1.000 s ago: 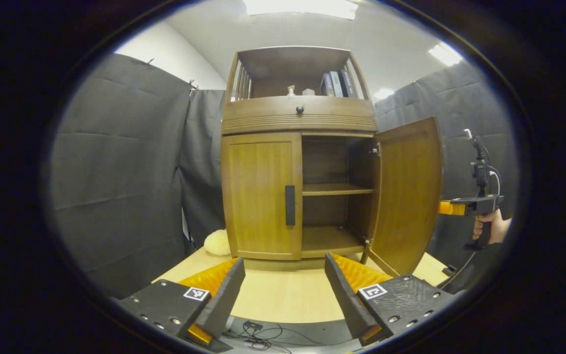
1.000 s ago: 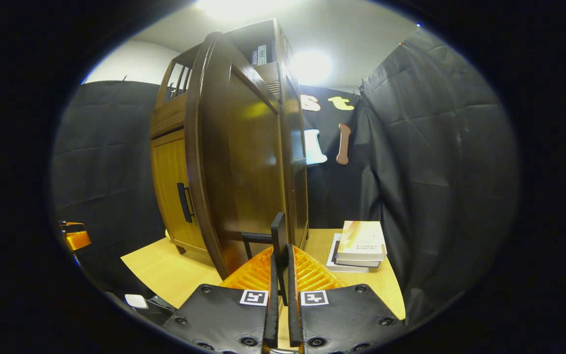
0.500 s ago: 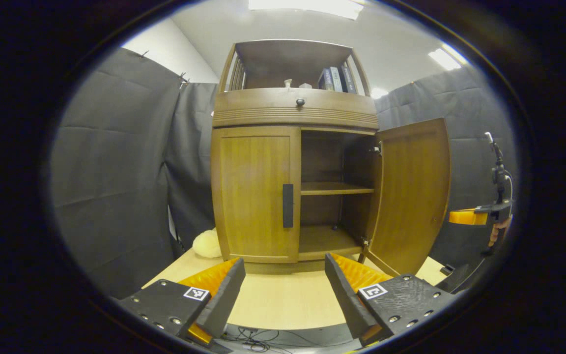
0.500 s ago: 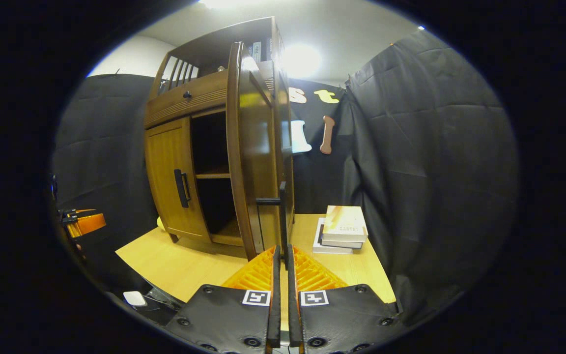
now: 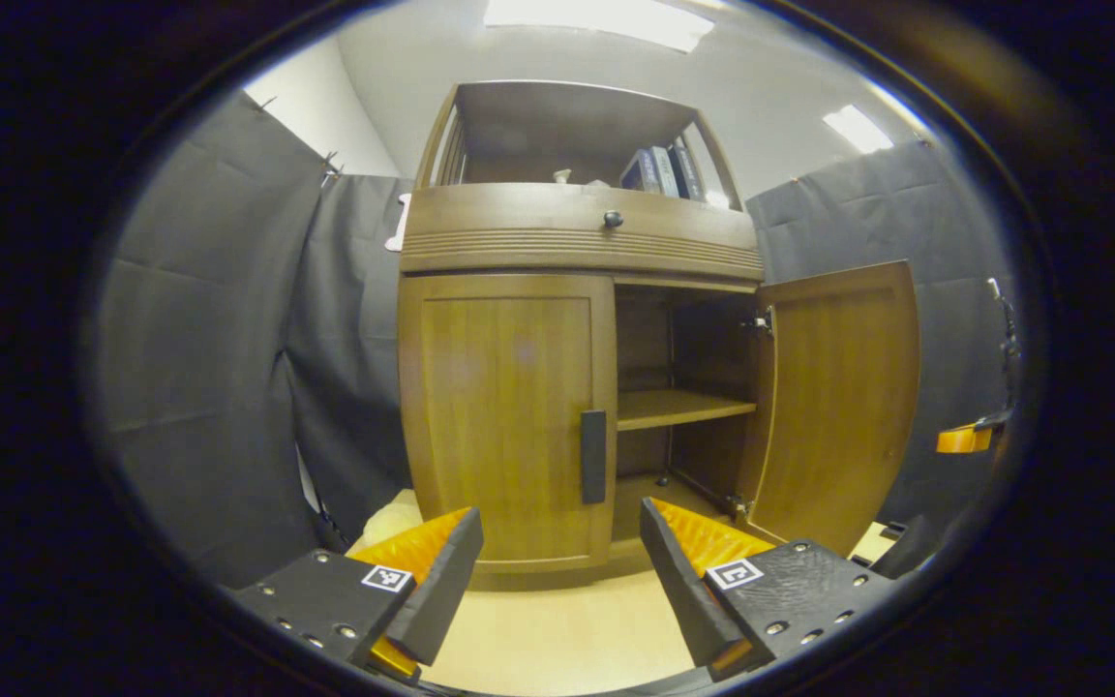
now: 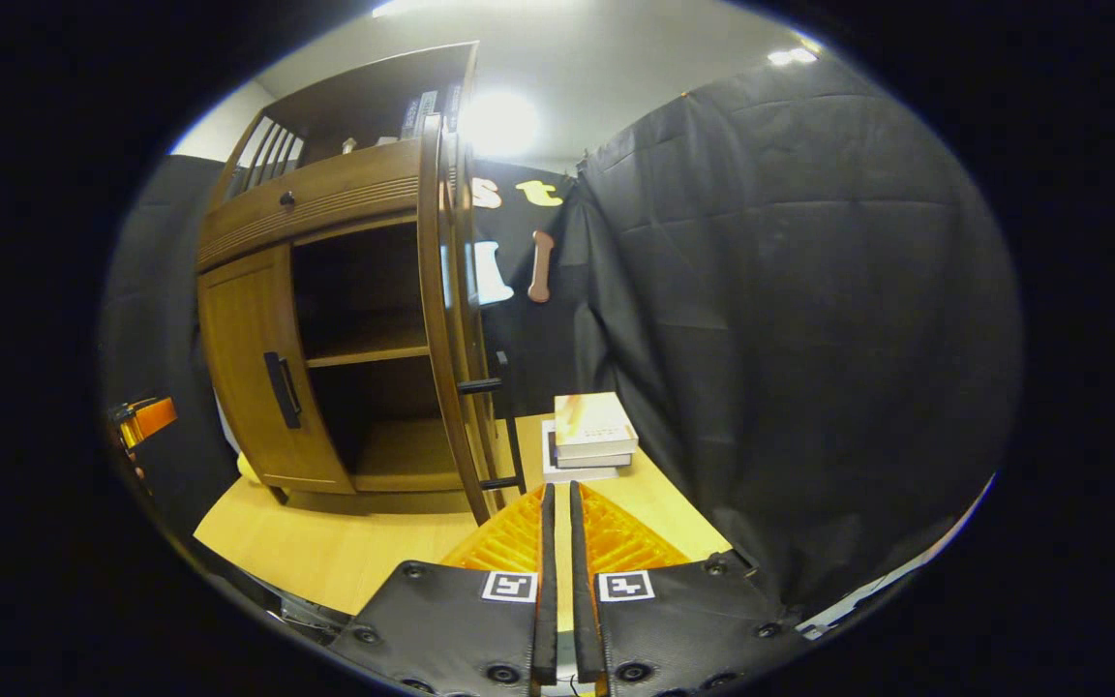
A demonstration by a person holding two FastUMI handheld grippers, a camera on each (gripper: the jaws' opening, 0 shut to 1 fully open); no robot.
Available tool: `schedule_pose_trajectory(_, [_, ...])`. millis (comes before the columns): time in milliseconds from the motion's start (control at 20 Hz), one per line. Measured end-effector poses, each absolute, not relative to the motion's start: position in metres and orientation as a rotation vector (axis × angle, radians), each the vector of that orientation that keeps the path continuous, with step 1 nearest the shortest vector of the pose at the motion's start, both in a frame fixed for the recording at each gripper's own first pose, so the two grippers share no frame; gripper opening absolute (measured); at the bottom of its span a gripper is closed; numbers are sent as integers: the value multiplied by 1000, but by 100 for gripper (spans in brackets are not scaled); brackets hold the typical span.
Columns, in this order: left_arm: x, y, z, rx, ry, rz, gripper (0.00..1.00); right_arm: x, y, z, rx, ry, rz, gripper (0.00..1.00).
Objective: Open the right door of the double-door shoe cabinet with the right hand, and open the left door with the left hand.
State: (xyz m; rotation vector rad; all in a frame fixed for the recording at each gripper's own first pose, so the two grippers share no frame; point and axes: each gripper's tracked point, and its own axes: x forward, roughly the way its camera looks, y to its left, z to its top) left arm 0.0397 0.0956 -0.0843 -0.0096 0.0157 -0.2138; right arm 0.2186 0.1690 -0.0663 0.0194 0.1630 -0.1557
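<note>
While right door [image 5: 843,397] stands wide, left tongs [image 5: 557,552] spread before left door [image 5: 504,416], right tongs [image 6: 557,503] closed, empty.

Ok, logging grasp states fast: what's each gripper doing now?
Left gripper: jaws open, holding nothing.
Right gripper: jaws closed, holding nothing.

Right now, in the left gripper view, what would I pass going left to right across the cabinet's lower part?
Closed left door → its dark handle → open compartment with a shelf → right door swung open → right gripper at the far edge.
</note>
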Motion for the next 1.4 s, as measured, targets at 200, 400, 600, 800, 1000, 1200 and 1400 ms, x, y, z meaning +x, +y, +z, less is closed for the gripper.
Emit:
schedule_pose_trajectory(200, [37, 93, -85, -40, 5, -246, 96, 214, 146, -60, -2, 145, -308, 22])
schedule_pose_trajectory(400, [39, 92, -84, -73, 2, -253, 96, 217, 140, -48, 5, 118, -360, 48])
schedule_pose_trajectory(600, [41, 92, -86, -81, 0, -248, 96, 229, 132, -40, 41, 79, -390, 94])
schedule_pose_trajectory(800, [45, 91, -87, -61, 5, -240, 96, 249, 125, -37, 34, 61, -366, 93])
schedule_pose_trajectory(1000, [47, 92, -92, -51, 8, -220, 93, 267, 119, -36, -8, 62, -320, 96])
schedule_pose_trajectory(1200, [42, 94, -93, -95, 43, -194, 96, 286, 113, -34, -82, 46, -265, 96])
schedule_pose_trajectory(1400, [42, 97, -92, -81, 71, -163, 95, 301, 108, -35, -118, 49, -235, 99])
